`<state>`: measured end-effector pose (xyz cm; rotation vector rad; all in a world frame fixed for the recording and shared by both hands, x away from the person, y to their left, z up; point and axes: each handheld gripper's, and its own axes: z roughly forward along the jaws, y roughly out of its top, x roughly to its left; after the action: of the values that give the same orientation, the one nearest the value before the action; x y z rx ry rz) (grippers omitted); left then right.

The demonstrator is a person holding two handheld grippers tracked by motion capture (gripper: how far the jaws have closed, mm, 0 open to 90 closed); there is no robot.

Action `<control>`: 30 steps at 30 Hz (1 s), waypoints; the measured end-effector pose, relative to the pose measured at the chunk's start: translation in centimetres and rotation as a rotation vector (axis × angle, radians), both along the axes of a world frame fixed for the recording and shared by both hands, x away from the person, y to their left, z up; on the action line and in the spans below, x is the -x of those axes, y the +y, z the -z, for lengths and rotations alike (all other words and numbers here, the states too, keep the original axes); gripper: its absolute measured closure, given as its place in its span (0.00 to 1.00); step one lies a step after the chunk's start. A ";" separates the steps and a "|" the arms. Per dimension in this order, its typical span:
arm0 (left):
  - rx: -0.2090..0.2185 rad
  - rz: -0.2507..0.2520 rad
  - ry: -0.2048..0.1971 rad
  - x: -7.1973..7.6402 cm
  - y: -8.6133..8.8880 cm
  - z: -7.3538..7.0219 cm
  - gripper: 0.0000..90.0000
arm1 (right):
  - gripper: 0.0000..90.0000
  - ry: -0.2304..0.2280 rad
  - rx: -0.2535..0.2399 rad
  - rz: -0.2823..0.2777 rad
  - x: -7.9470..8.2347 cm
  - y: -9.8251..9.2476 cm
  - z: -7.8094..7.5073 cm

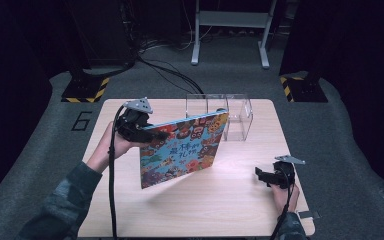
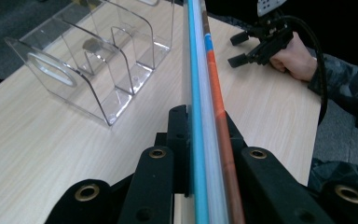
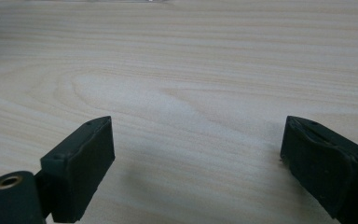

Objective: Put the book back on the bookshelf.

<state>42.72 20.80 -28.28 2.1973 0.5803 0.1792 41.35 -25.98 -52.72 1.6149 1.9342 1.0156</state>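
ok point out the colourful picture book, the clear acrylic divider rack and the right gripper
colourful picture book (image 1: pixel 185 150): high view, middle of its front cover
clear acrylic divider rack (image 1: pixel 240 116): high view, right compartment's wall
right gripper (image 1: pixel 261 176): high view, between its open fingertips

The book (image 1: pixel 184 149) hid part of the clear acrylic organizer (image 1: pixel 240 120) behind its upper corner in the high view, and its cover characters were too small to read. In the left gripper view the book ran off the top edge, seen edge-on. The right gripper's (image 3: pixel 196 158) jaws were cut by the bottom edge.
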 end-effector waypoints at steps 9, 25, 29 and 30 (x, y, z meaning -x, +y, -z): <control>-0.010 -0.019 -0.033 -0.7 -0.2 -1.9 0.90 | 0.11 0.003 0.013 0.005 0.0 0.1 0.0; 0.009 -0.078 -0.073 -1.3 0.0 -3.9 0.90 | 0.09 0.007 0.054 0.006 -0.2 0.3 0.0; 0.044 -0.113 -0.082 -1.7 0.1 -4.5 0.90 | 0.09 0.007 0.053 0.005 -0.2 0.3 0.0; 0.038 -0.114 -0.083 -1.7 0.1 -4.6 0.90 | 0.09 0.006 0.051 0.007 -0.2 0.3 0.0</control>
<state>44.45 20.88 -23.64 2.1114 0.6572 0.3151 41.52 -25.64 -52.73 1.5981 1.9410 0.9520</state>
